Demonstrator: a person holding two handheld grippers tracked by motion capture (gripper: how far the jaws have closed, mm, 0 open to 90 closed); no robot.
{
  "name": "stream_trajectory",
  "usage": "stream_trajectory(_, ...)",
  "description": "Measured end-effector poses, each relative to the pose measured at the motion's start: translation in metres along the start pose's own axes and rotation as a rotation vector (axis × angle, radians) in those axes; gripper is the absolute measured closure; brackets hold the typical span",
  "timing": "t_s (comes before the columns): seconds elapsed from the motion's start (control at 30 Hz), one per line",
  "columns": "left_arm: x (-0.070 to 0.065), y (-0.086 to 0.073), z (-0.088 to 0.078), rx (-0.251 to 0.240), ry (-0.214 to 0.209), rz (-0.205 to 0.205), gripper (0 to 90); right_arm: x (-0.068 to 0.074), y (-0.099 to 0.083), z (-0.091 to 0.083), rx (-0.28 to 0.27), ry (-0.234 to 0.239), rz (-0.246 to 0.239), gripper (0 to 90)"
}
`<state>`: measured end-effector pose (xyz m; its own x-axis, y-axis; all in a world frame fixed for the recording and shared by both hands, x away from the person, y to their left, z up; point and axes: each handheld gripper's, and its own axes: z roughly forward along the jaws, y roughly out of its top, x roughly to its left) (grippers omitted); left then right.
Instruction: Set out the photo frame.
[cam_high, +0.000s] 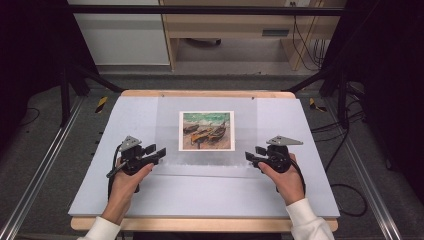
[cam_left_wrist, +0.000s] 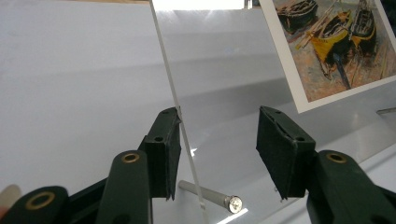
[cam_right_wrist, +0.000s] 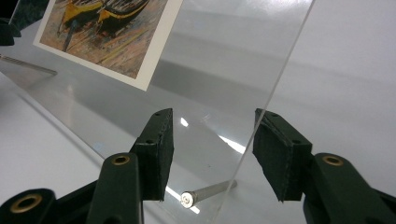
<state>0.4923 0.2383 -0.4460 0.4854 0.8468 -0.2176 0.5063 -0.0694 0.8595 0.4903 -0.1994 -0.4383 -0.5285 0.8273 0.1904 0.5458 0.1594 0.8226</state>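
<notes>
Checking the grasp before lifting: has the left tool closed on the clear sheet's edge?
No. The left tool is open, its jaws straddling the clear sheet's edge.

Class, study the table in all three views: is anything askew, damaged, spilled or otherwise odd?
Nothing stands out. The boat picture lies flat and square under the clear sheet on the pale board. No cracks or spills show. Each hand-held gripper, left and right, sits open at a lower corner by a small metal pin.

table: pale blue-grey top, wooden edge | on it: clear sheet under boat picture
</notes>
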Motion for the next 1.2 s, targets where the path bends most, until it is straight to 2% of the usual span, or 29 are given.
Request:
stream_trajectory(0.2,-0.003,-0.001,-0.002,0.005,0.009,0.008,50.6,0.001,-0.002,-0.002,-0.005,-0.005,-0.008,50.8)
stream_trajectory(0.27,-0.003,-0.001,-0.004,0.018,0.015,0.031,50.7,0.002,-0.003,-0.003,-0.004,-0.008,-0.011,51.7)
stream_trajectory(0.33,-0.004,-0.001,-0.005,0.022,0.018,0.036,51.2,0.003,-0.004,-0.005,-0.006,-0.011,-0.014,52.8)
stream_trajectory(0.7,-0.007,-0.004,-0.01,0.023,0.03,0.025,54.6,0.006,-0.008,-0.01,-0.006,-0.017,-0.023,56.8)
stream_trajectory(1.2,-0.011,-0.008,-0.015,0.036,0.04,0.032,57.3,0.009,-0.014,-0.016,-0.007,-0.023,-0.031,62.2)
